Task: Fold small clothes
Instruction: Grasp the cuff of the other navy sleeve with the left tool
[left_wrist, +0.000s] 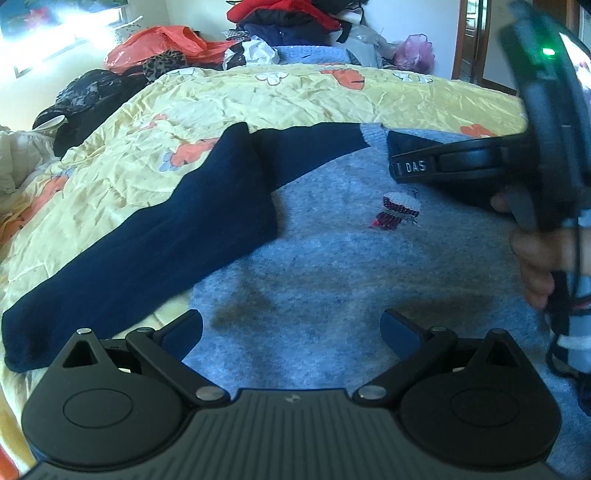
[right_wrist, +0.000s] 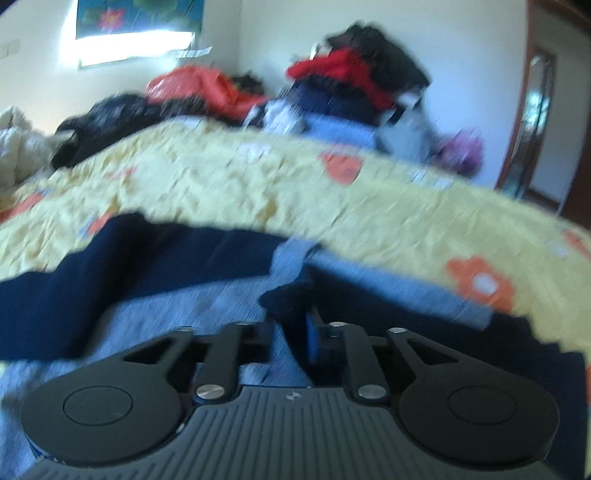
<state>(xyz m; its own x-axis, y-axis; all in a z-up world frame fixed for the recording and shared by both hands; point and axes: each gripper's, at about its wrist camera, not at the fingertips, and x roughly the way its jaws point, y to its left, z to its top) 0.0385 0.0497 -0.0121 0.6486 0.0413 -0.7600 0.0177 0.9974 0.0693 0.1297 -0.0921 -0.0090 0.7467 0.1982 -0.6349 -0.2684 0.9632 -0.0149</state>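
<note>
Grey-blue knit with navy sleeves: a small sweater (left_wrist: 332, 258) lies flat, front up, on a yellow flowered bedspread (left_wrist: 332, 96), directly beneath both hand-held grippers. One navy sleeve (left_wrist: 147, 251) stretches out to the left of the left gripper (left_wrist: 291, 328), whose jaws stand wide apart just above the sweater's lower body with nothing between them. Ahead of it and to its right, a small stitched figure (left_wrist: 397, 210) marks the chest. The right gripper (right_wrist: 291, 332), blurred in its own camera, sits at the navy neckline (right_wrist: 288, 299); its jaws are parted only a little, and dark fabric lies at the fingertips, though the blur makes it impossible to say whether the pads press on it. A hand (left_wrist: 535, 258) grips that tool's handle at the right edge of the left camera's view.

The knit looks soft, light and limp, likely to sag and stretch rather than hold a crease, and unlikely to slip on the crumpled cover. Firmer places to pinch appear to be the cuff, the shoulder seam and the hem. Beyond the bedspread, piled clothes (left_wrist: 288, 18) and an orange bag (left_wrist: 159, 44) crowd the far edge.
</note>
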